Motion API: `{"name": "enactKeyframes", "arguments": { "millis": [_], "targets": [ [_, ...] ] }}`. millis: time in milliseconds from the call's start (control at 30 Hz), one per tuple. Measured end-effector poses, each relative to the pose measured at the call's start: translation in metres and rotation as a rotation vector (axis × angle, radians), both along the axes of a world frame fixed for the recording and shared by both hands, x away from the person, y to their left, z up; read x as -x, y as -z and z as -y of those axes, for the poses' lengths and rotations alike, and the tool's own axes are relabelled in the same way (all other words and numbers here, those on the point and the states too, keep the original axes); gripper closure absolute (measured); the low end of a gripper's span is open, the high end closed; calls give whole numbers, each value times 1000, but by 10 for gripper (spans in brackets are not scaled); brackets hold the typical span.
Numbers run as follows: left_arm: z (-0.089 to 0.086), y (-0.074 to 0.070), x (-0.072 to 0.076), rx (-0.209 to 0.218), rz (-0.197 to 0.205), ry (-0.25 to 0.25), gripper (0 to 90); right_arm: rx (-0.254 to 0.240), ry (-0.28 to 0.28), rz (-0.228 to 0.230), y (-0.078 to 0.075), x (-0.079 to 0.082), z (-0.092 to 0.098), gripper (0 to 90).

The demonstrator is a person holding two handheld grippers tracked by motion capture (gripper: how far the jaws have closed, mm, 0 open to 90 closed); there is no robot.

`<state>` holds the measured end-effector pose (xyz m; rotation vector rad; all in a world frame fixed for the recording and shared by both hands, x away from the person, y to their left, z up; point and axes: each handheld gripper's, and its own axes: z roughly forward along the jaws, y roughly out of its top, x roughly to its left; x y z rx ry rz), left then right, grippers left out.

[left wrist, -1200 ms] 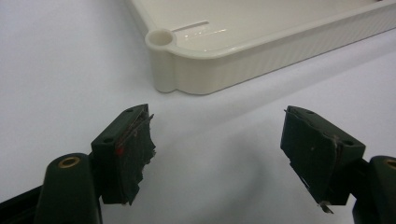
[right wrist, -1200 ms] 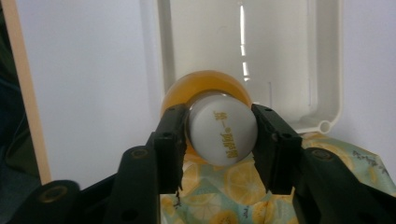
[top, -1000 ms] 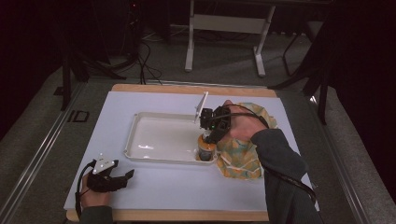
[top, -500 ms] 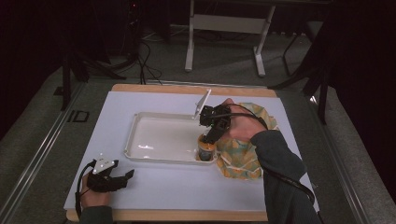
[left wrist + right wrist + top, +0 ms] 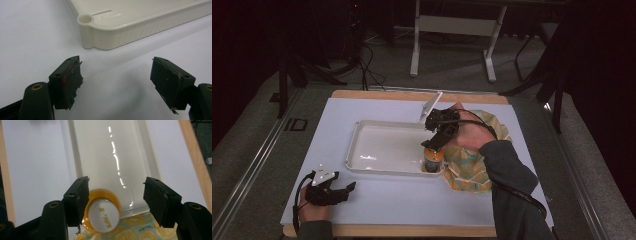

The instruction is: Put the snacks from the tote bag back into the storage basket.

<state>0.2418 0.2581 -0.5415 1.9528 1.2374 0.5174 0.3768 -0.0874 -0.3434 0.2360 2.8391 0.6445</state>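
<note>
While your right gripper (image 5: 435,141) is hanging over the tray's (image 5: 377,169) corner in the high view, the orange bottle (image 5: 433,160) is standing upright just under it, inside the tray at that corner, at about 5 o'clock of the tray. The jaws have just been opening, and they are standing apart above the bottle's top. A fruit-print cloth (image 5: 469,167) is lying beside the tray at 3 o'clock of the bottle, partly under your right hand. Your left gripper (image 5: 343,190) is resting on the white table (image 5: 412,210) at about 7 o'clock of the tray, well apart from it. On the surface beside the table's left edge you are seeing what looks like the letters "ID" (image 5: 295,124).

In the left gripper view, your left gripper (image 5: 116,75) is holding its jaws wide apart with bare table between them, and the tray's rounded corner (image 5: 85,19) is sitting at 12 o'clock, near but not touched.

In the right gripper view, your right gripper (image 5: 116,195) is keeping its jaws spread, and the bottle's white cap (image 5: 104,215) is showing just beside the left jaw, off centre toward 8 o'clock; whether the pad is touching it you cannot tell. Yellow print is running across the cap, too small to read. The cloth (image 5: 135,225) is showing orange-slice prints at 6 o'clock.
</note>
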Motion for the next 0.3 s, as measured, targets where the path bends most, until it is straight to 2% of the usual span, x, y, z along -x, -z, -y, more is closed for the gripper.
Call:
{"name": "enactKeyframes", "arguments": {
  "millis": [200, 300],
  "targets": [
    [1, 1, -1, -4, -10, -3, 249, -38, 45, 23, -6, -1, 8, 363],
    [1, 1, -2, -7, -19, -10, 235, -81, 78, 43, -8, -4, 17, 360]
  ]
}}
